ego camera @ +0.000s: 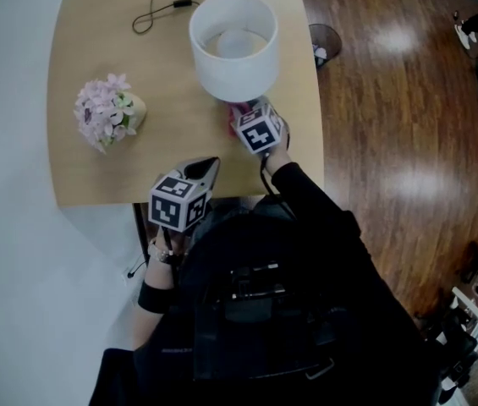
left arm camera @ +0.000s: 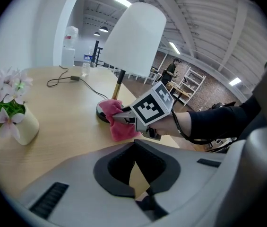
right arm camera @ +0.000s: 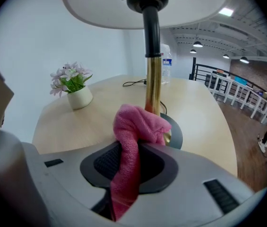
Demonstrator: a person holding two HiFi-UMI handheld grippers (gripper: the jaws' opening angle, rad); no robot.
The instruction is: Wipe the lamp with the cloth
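A table lamp with a white shade [ego camera: 233, 45] stands at the table's far right. Its brass stem [right arm camera: 153, 79] rises from a dark round base [right arm camera: 176, 132]. My right gripper [right arm camera: 128, 160] is shut on a pink cloth [right arm camera: 135, 126], whose bunched top lies against the foot of the stem, above the base. The left gripper view shows the cloth [left arm camera: 120, 127] draped at the base [left arm camera: 101, 113]. My left gripper [ego camera: 203, 169] hovers over the table's near edge, left of the lamp. Its jaws stand together with nothing between them.
A pot of pale pink flowers [ego camera: 107, 112] sits at the table's left. The lamp's black cord [ego camera: 158, 11] loops across the far side, near a water bottle [right arm camera: 166, 63]. Beyond the table's right edge [ego camera: 318, 134] are wooden floor and a small bin [ego camera: 325, 42].
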